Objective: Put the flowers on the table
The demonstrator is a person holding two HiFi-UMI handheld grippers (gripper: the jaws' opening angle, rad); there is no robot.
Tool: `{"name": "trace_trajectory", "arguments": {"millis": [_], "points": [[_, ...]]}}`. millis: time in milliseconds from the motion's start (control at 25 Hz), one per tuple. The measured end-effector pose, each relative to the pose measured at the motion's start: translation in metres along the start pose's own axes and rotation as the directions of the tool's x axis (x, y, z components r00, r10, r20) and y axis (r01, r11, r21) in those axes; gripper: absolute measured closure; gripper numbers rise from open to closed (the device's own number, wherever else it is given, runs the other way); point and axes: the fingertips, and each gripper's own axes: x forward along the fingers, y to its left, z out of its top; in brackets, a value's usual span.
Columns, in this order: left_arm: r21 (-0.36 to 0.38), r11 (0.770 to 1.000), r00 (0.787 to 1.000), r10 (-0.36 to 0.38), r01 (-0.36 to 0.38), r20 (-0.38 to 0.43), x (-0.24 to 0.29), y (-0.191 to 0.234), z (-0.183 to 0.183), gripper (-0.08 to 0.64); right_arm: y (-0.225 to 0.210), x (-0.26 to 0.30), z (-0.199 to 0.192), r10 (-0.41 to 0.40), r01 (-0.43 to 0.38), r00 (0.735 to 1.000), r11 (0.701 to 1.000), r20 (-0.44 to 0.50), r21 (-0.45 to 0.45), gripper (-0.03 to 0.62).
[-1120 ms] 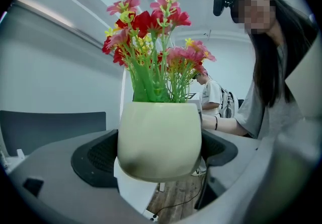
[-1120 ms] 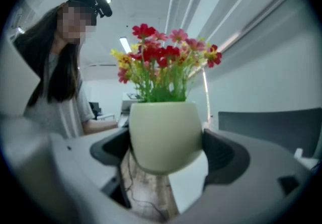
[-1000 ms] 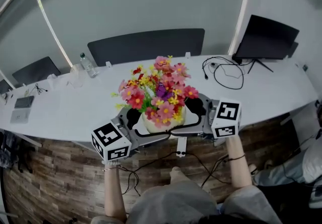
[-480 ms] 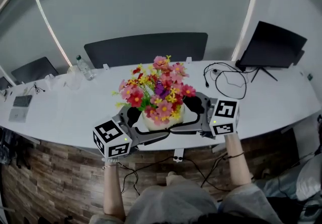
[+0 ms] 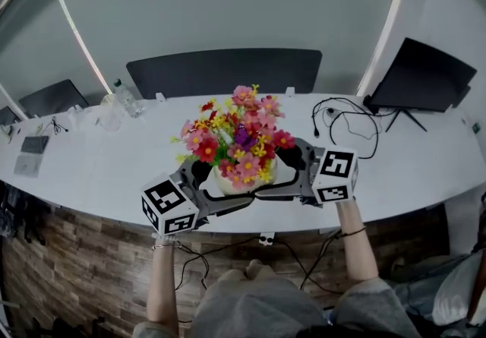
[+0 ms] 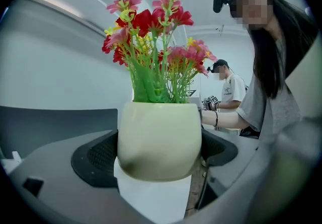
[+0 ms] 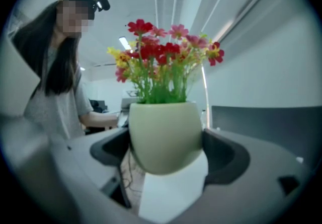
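L gripper (image 6: 158, 153) & R gripper (image 7: 168, 153) both clamp the pot (image 6: 159, 135) of flowers (image 5: 237, 135), frame ctr, over near edge of the white surface (image 5: 99, 169). Best: move it further in, keep upright, lower both sides evenly, release only once seated so it can't tip.

No legible text, brand or number anywhere. Left marker cube (image 5: 168, 206) and right marker cube (image 5: 335, 175) carry black-and-white square patterns only, no characters. Background shirt (image 6: 234, 92) has print, too small to read.
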Motion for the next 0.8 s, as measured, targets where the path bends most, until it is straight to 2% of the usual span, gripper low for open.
{"name": "trace_trajectory", "arguments": {"millis": [520,800], "points": [[-0.05,0.999,0.999,-0.012,0.01,-0.04,0.001,0.051,-0.031,0.072,-0.044,0.032,-0.026,0.007,-0.006,1.0,0.999,-0.016,0.051,0.143],[-0.037,0.999,0.996,-0.036,0.032,-0.087,-0.001,0.072,-0.049,0.072,-0.061,0.049,-0.042,-0.014,0.017,0.998,0.999,-0.063,0.047,0.144]]}}
